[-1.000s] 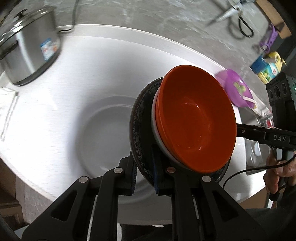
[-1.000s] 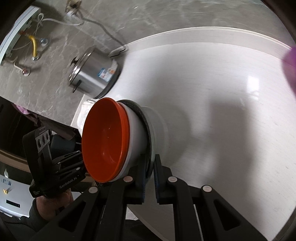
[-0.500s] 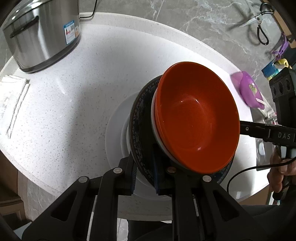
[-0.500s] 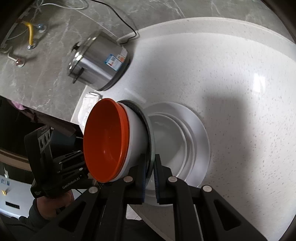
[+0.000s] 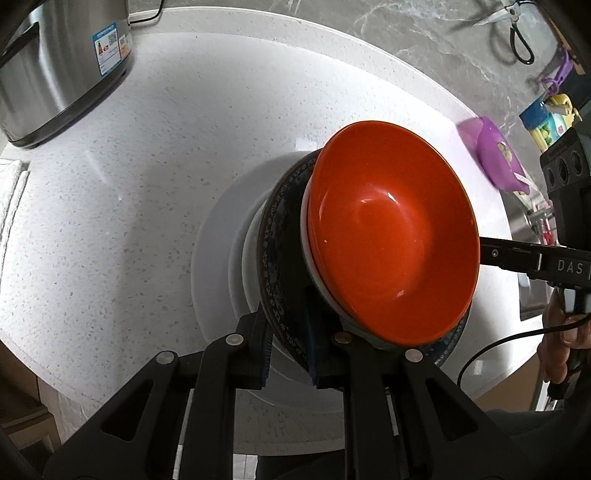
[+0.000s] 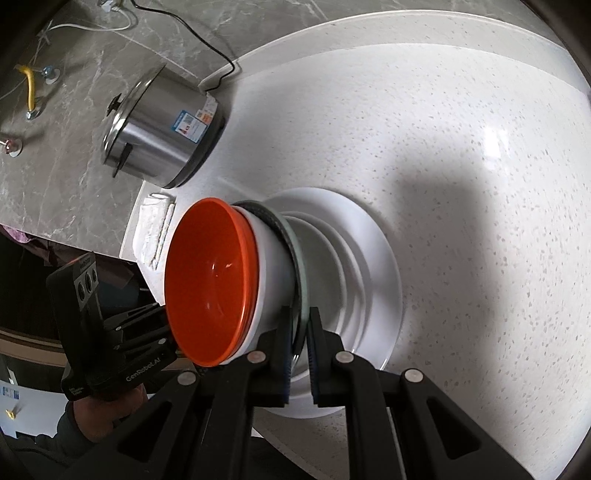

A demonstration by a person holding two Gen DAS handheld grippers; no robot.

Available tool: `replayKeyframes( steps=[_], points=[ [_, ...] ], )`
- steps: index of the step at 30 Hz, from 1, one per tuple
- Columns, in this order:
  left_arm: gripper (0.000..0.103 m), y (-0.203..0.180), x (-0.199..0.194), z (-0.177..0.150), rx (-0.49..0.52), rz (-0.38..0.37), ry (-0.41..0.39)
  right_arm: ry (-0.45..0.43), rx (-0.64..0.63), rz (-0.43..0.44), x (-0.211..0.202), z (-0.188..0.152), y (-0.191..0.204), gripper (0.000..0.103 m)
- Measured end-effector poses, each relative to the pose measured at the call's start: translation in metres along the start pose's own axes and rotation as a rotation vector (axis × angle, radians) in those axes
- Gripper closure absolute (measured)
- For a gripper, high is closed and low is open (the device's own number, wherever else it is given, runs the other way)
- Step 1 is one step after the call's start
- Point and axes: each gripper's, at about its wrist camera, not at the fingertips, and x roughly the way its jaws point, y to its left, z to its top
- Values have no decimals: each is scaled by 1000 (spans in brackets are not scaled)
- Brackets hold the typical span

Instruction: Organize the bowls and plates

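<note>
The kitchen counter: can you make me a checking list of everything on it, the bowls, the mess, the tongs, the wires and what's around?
Surface: white speckled counter, rounded edge.
Job's things: orange bowl nested in a white bowl on a dark patterned plate, held over stacked white plates.
Clutter: steel pot, white cloth, purple bowl.
Grippers: left tongs and right tongs both clamp the patterned plate's rim.
Cables: black cord behind the pot.
Surroundings: grey marble wall, hanging scissors.

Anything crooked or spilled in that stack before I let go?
No spills or damage show. The orange bowl sits in a white bowl on the dark patterned plate, gripped at opposite rims by the left tongs and right tongs above the white plates. Whether it has landed is unclear.
</note>
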Motion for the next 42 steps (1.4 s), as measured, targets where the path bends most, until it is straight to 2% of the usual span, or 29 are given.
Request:
replayKeyframes(
  steps=[18,42],
  points=[
    [89,3,21,-3,19,9,16,10,28,-22,13,-4,-13,93],
    [86,-5,18,-6,97,34,-2,-24,30,-80,17,-9,-10,93]
  ],
)
